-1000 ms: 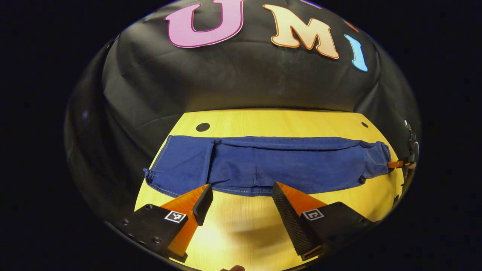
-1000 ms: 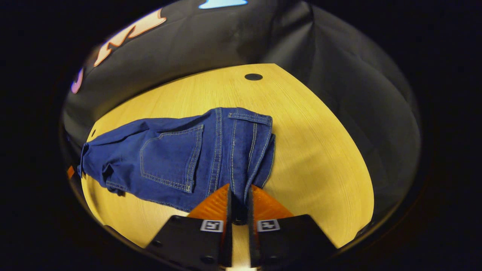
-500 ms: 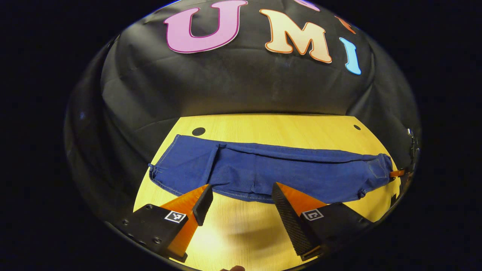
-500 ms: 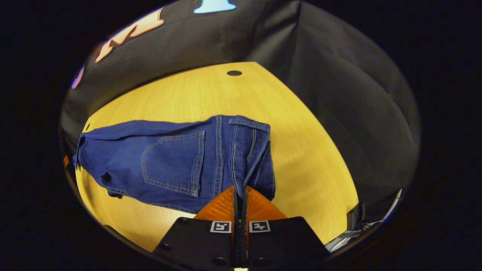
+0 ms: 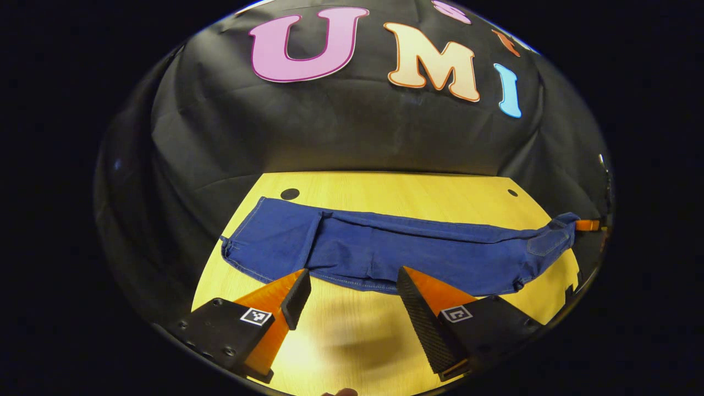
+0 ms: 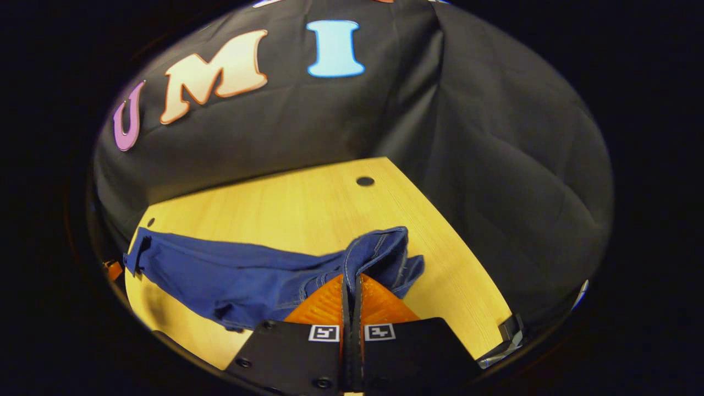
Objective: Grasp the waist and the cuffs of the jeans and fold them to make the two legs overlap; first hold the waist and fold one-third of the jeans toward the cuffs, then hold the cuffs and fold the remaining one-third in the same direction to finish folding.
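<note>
Blue jeans (image 5: 385, 250) lie lengthwise across the yellow wooden table (image 5: 385, 187), legs stacked, cuffs (image 5: 234, 250) at the left. My left gripper (image 5: 349, 283) hovers open just in front of the near hem of the legs, nothing between its fingers. My right gripper (image 6: 350, 280) is shut on the jeans' waist (image 6: 379, 250), which is lifted off the table and bunched. Seen from the left gripper view, that raised waist (image 5: 555, 234) hangs at the far right with the right gripper (image 5: 588, 225) on it.
Black cloth walls the booth behind and on both sides. Small dark holes (image 5: 289, 193) (image 6: 364, 181) mark the tabletop's far corners. Bare table (image 6: 286, 209) lies beyond the jeans. A metal fixture (image 6: 509, 341) sits at the table's near right edge.
The right gripper closed on the waist and raised it, bunching the waistband and hiding the back pocket. The left gripper stayed open near the legs' hem.
</note>
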Demonstrator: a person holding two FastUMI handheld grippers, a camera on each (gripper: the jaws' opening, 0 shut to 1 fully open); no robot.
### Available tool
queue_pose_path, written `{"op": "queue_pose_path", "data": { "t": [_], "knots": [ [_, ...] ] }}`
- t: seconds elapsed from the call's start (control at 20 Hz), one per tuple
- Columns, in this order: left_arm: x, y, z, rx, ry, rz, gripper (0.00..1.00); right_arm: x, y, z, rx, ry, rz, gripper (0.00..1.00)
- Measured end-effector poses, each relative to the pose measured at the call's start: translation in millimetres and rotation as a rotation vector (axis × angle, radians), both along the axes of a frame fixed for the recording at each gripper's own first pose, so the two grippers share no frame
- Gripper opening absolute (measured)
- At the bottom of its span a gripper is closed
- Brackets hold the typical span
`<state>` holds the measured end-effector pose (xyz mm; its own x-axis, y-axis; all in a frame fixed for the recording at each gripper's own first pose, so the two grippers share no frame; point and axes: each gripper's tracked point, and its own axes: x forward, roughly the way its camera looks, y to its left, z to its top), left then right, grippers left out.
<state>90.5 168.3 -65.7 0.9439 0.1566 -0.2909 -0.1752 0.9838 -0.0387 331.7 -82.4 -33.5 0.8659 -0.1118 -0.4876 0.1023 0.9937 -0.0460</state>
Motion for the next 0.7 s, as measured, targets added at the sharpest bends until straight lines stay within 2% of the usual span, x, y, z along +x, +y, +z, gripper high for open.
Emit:
{"op": "queue_pose_path", "data": {
  "t": [0.25, 0.7],
  "knots": [
    [-16, 10, -4, -0.017, -0.02, 0.008, 0.94, 11, 90, 26, -0.012, -0.063, 0.156, 0.02],
    [-38, 30, -12, -0.047, -0.038, 0.054, 0.94, 6, 257, 7, -0.02, -0.07, 0.442, 0.02]
  ]
}}
